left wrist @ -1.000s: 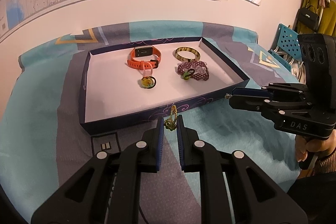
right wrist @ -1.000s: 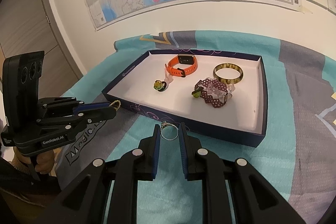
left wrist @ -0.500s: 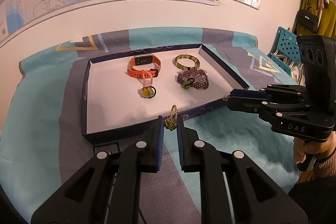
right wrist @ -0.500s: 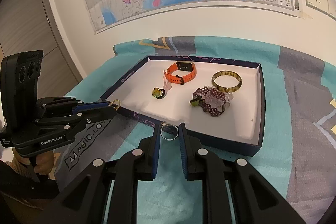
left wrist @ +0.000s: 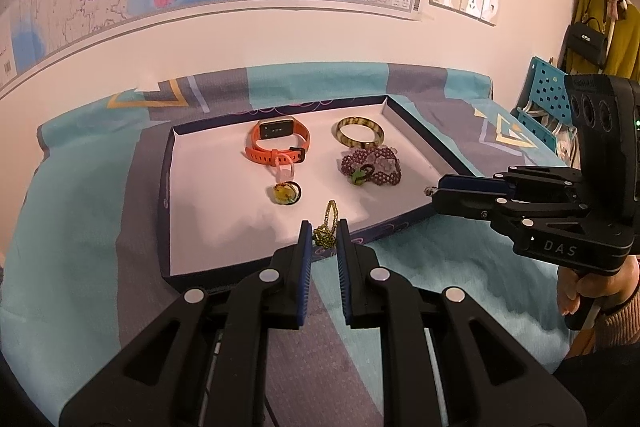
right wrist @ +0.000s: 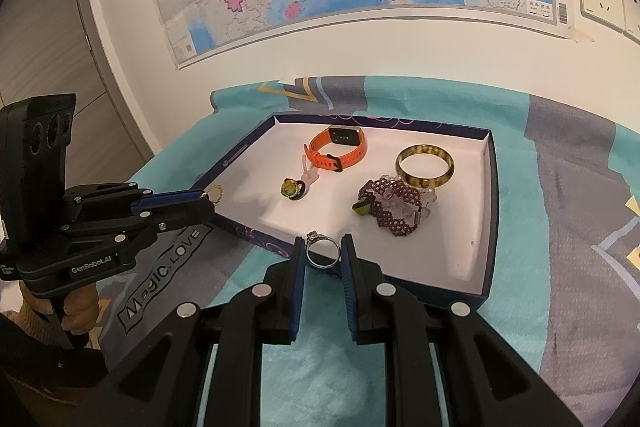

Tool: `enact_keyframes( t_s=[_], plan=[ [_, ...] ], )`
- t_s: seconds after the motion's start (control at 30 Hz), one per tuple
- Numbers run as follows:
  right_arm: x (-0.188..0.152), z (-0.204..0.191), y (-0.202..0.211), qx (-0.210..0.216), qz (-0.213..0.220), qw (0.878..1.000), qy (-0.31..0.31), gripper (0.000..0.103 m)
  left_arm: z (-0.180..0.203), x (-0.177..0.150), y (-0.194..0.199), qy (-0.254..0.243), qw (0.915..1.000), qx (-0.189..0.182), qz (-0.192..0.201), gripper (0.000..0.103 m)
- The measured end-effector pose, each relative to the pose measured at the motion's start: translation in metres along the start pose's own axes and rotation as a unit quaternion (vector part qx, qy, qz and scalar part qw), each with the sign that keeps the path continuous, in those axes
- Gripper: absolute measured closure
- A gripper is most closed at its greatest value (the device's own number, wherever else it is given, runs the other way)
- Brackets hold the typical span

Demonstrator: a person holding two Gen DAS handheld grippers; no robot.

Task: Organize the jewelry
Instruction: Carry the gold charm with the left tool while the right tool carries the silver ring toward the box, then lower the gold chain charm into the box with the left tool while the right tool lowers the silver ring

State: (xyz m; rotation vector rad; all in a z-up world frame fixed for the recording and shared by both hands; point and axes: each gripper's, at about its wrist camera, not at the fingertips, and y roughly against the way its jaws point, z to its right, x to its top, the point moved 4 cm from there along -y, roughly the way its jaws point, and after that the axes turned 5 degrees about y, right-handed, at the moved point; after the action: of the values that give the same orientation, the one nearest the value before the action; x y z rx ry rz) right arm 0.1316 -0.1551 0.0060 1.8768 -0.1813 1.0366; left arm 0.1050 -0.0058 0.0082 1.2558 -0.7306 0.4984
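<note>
Your left gripper (left wrist: 323,235) stays clamped on the gold beaded ring (left wrist: 326,227), now over the tray's (left wrist: 416,131) near rim. Your right gripper (right wrist: 323,251) keeps pinching the silver ring (right wrist: 322,253) at that same rim. Both look ready to set inside.

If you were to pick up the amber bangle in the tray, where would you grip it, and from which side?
The amber bangle lies flat in the tray, so come from above and pinch its rim, one finger inside the hole and one outside. I would probably take the far arc, since the purple beaded bracelet crowds its near edge.
</note>
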Motion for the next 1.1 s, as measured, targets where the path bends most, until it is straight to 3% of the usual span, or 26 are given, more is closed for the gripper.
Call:
enact_keyframes(
  t_s=[1.1],
  plan=[
    [0.018,0.013,-0.017,-0.014,-0.001,1.0,0.004,0.087,0.002,0.024,-0.012,-0.007,0.9999,0.006,0.011,0.09]
  ],
)
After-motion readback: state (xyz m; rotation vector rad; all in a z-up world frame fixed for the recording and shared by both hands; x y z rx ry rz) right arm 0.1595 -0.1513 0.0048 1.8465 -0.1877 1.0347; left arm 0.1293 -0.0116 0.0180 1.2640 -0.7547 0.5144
